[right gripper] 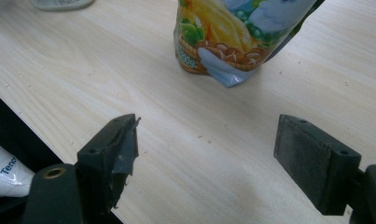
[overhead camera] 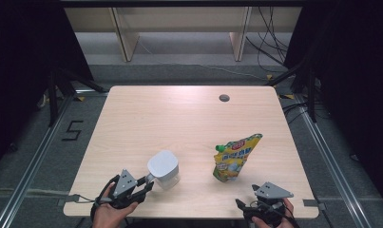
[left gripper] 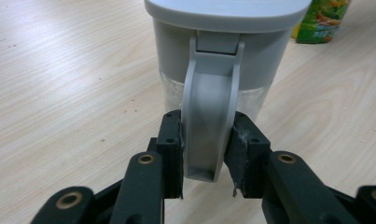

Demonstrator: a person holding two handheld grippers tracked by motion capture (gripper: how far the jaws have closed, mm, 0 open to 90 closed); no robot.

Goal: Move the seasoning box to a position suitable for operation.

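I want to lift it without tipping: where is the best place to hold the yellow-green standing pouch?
Grip the yellow-green standing pouch by its middle across the flat faces, coming level from the near table edge, likely. It leans, with its green spout at the upper left.

The left tool (overhead camera: 144,186) sits low at the near left, jaws clamped on both sides of a handle. The right tool (overhead camera: 248,205) rests at the near right, jaws spread wide with nothing between them.
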